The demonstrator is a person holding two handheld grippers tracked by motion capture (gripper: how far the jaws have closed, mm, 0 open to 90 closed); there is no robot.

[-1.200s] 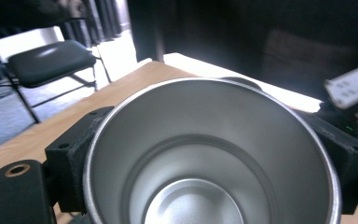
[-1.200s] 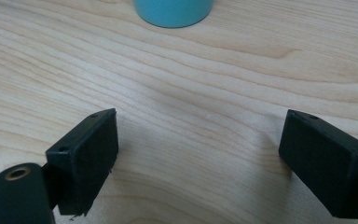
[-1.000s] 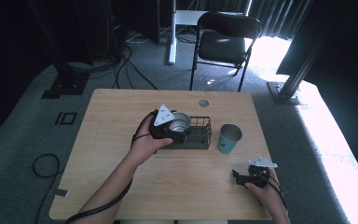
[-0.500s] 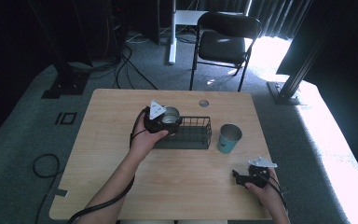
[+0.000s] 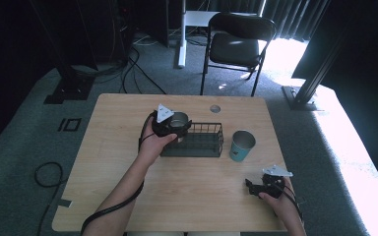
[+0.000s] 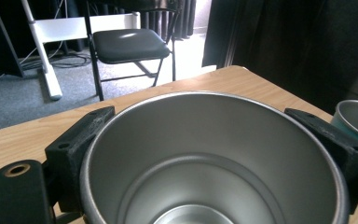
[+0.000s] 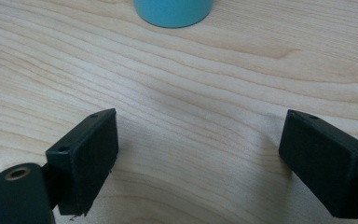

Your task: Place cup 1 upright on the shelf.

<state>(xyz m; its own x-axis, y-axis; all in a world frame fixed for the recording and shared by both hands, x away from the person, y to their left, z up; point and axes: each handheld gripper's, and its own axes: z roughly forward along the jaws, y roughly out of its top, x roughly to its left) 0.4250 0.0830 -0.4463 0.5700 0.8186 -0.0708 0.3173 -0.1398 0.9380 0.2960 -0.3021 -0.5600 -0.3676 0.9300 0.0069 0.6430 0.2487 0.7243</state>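
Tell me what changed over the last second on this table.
The left gripper, shut on the silver cup, carried it leftward over the wire basket's left end. The grip did not change. The teal cup stayed beside the basket, and the right gripper stayed open, resting low at the table's near right corner.

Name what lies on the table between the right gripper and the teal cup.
Bare wood: in the right gripper view, nothing lies between the right gripper and the teal cup.
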